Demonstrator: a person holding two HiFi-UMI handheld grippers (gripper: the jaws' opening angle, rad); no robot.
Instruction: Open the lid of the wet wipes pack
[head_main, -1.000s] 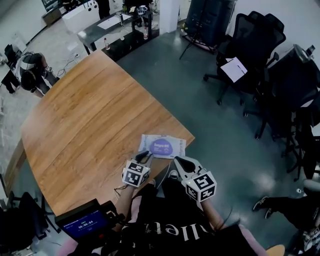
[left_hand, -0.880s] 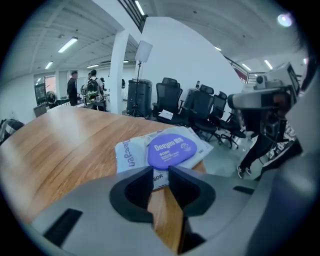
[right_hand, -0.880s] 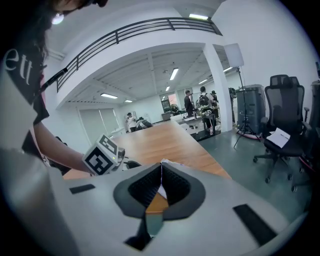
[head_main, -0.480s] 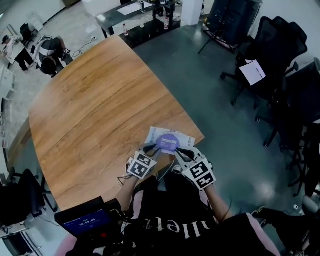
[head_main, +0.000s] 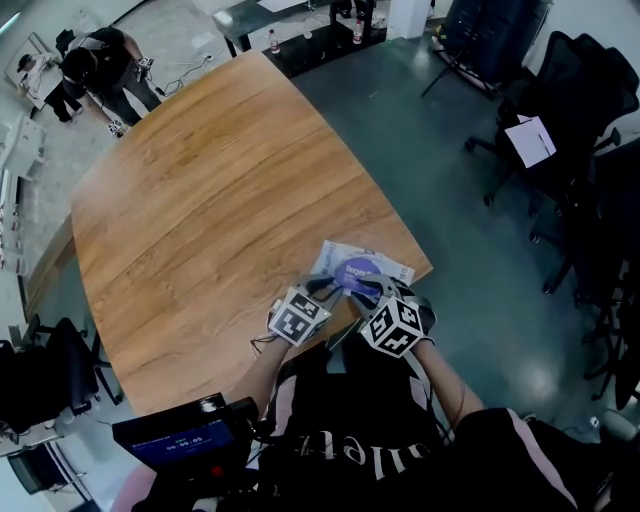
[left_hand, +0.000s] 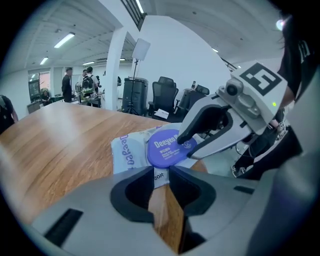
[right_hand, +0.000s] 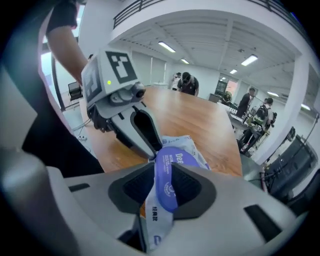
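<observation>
The wet wipes pack (head_main: 378, 262), white with a round purple lid (head_main: 358, 270), lies at the near right corner of the wooden table (head_main: 200, 200). In the left gripper view the pack (left_hand: 126, 152) and its lid (left_hand: 165, 147) sit just beyond my jaws. My left gripper (head_main: 325, 288) (left_hand: 160, 172) is shut on the pack's near edge. From the right, my right gripper (head_main: 378, 288) (right_hand: 162, 172) is shut on the lid (right_hand: 167, 180), one fingertip (left_hand: 186, 141) resting on its top. The lid lies nearly flat on the pack.
The table's edge runs right beside the pack, with grey floor (head_main: 470, 260) below. Black office chairs (head_main: 585, 110) stand at the right. People (head_main: 95, 65) stand past the far left corner. A blue-screened device (head_main: 180, 440) sits at my lower left.
Both grippers moved forward from the table's near edge onto the pack and closed, the left on its edge, the right on the purple lid. The head camera shifted.
</observation>
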